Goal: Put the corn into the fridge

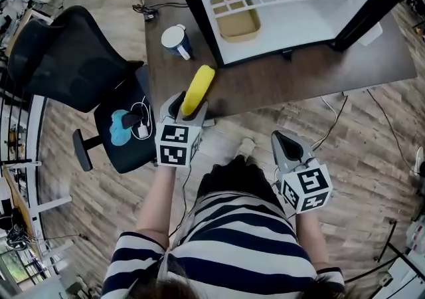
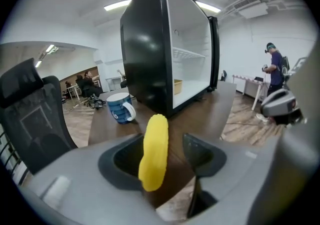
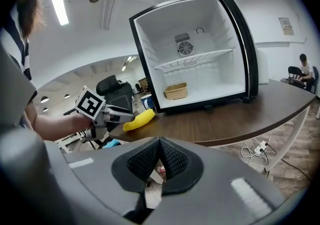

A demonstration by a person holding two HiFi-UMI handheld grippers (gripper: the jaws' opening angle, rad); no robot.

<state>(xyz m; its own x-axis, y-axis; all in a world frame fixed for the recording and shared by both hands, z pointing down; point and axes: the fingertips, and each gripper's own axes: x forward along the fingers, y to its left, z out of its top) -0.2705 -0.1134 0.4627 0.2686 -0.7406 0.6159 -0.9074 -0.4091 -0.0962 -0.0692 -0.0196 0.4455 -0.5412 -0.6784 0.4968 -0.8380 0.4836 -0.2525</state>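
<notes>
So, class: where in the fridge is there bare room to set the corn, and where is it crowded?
Bare: the fridge floor right of the tray, and the wire shelf above. Crowded: only the left side, where the tray sits.

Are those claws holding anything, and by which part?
The left gripper holds the corn by its near end, the rest poking forward; the right gripper is closed and empty.

The corn (image 1: 198,90) is sitting between the left gripper's (image 1: 186,111) jaws, poking ahead over the table (image 1: 319,72) edge. The mug (image 1: 176,41) is standing ahead-left of that gripper, the fridge (image 1: 192,5) ahead-right with a tray (image 1: 238,24) lying inside, the chair (image 1: 66,58) off to its left.
</notes>
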